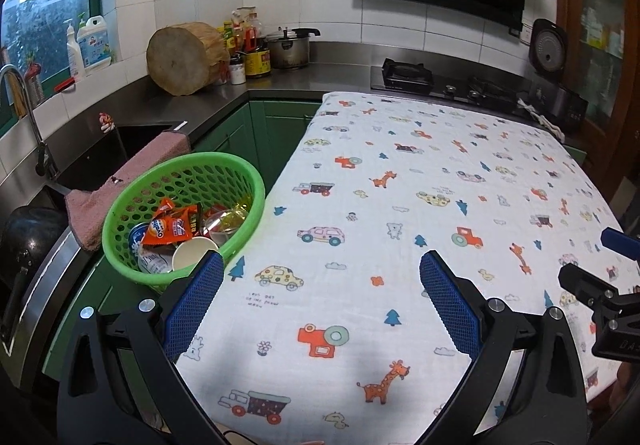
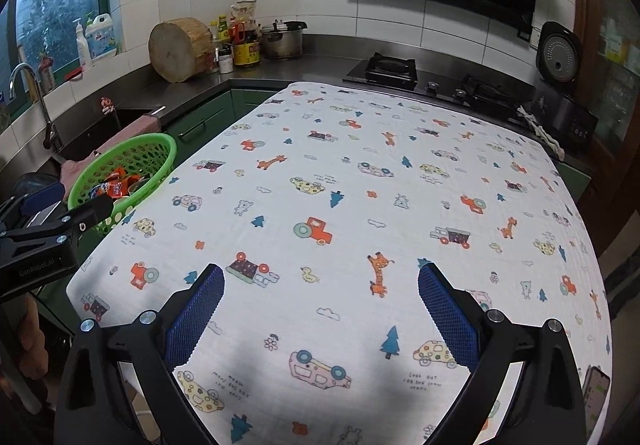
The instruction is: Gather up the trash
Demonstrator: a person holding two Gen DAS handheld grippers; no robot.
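A green perforated basket [image 1: 240, 169] stands at the table's left edge and holds trash: an orange snack wrapper [image 1: 172, 227], a paper cup [image 1: 194, 251], a clear plastic cup and other wrappers. It also shows in the right wrist view [image 2: 160, 149]. My left gripper [image 1: 322, 265] is open and empty above the table, its left finger just in front of the basket. My right gripper [image 2: 320, 277] is open and empty over the patterned tablecloth [image 2: 360, 185]. No loose trash shows on the cloth.
A pink towel [image 1: 132, 169] hangs over the sink edge behind the basket. A wooden chopping block [image 1: 182, 59], bottles and a pot [image 1: 290, 49] stand on the back counter. A gas hob [image 1: 440, 81] lies behind the table. A phone [image 2: 596, 389] lies at the table's right front corner.
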